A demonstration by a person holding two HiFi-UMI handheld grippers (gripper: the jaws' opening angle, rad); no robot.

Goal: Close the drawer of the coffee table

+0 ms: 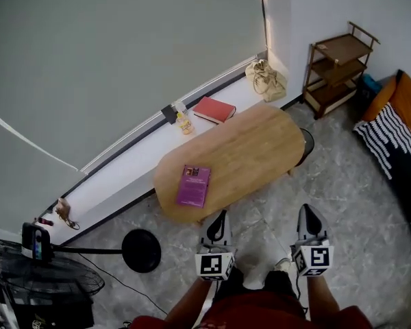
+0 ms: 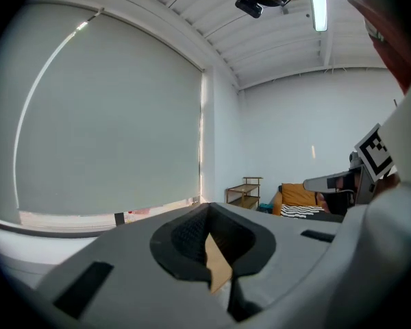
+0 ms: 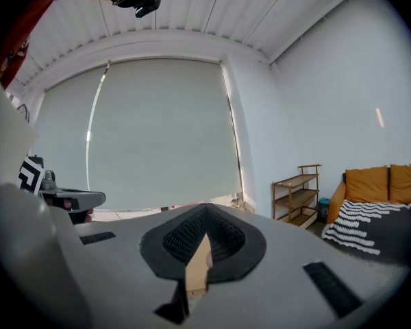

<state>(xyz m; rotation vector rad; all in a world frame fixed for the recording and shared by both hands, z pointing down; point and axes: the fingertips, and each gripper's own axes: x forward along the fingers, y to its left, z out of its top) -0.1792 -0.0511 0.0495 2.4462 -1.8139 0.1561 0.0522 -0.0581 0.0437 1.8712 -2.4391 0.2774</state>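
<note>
No drawer shows sticking out of the desk [image 1: 246,149], which stands mid-floor with a book [image 1: 194,185] on top. Both the left gripper [image 1: 220,218] and the right gripper [image 1: 307,212] are clenched, empty and well apart from it. The job looks finished or unstarted. Next: check the drawer front.
</note>
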